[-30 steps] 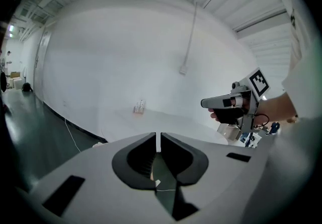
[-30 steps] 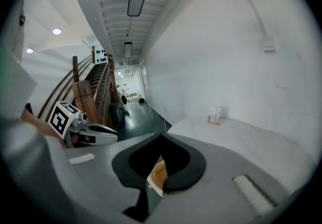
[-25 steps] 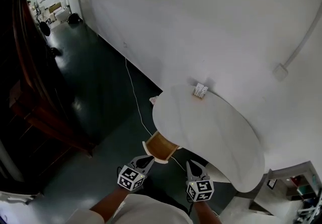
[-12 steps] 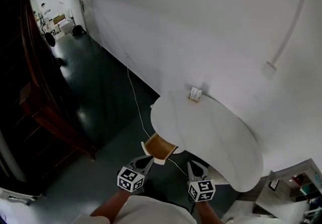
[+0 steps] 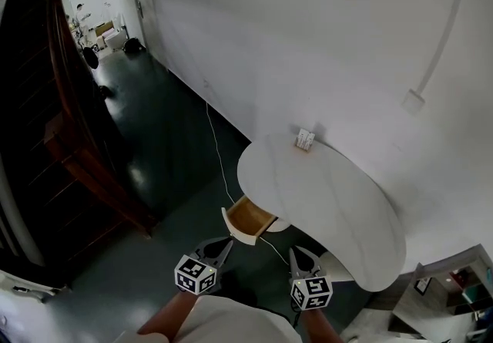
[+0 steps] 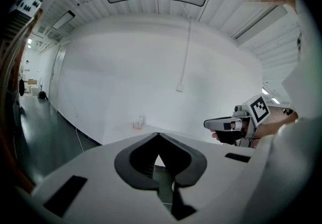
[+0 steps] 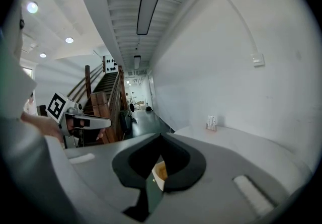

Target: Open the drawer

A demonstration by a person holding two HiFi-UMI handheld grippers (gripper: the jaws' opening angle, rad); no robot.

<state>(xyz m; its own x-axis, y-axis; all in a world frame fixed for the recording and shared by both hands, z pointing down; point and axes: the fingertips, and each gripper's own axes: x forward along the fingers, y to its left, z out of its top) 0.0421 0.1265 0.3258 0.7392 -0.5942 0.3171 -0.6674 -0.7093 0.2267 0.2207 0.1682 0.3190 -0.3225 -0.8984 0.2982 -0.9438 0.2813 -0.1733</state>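
A white round-ended table (image 5: 331, 206) stands against the wall. Its small drawer (image 5: 248, 219) is pulled out at the left end, showing a light wooden inside. My left gripper (image 5: 224, 243) hovers just short of the drawer's front, jaws shut and empty. My right gripper (image 5: 294, 253) hangs beside it near the table's edge, also shut on nothing. In the right gripper view the drawer (image 7: 159, 172) shows through the gap under the closed tips, and the left gripper (image 7: 106, 123) points in from the left. The left gripper view shows the right gripper (image 6: 206, 125) at the right.
A small white holder (image 5: 306, 139) sits at the table's back edge by the wall. A thin white cable (image 5: 219, 155) runs across the dark floor to the table. A dark wooden staircase (image 5: 73, 149) stands at the left. Shelving (image 5: 462, 287) is at the lower right.
Both grippers have drawn back and up from the table, and the left one now stands farther from the drawer's front. The drawer stays pulled out.
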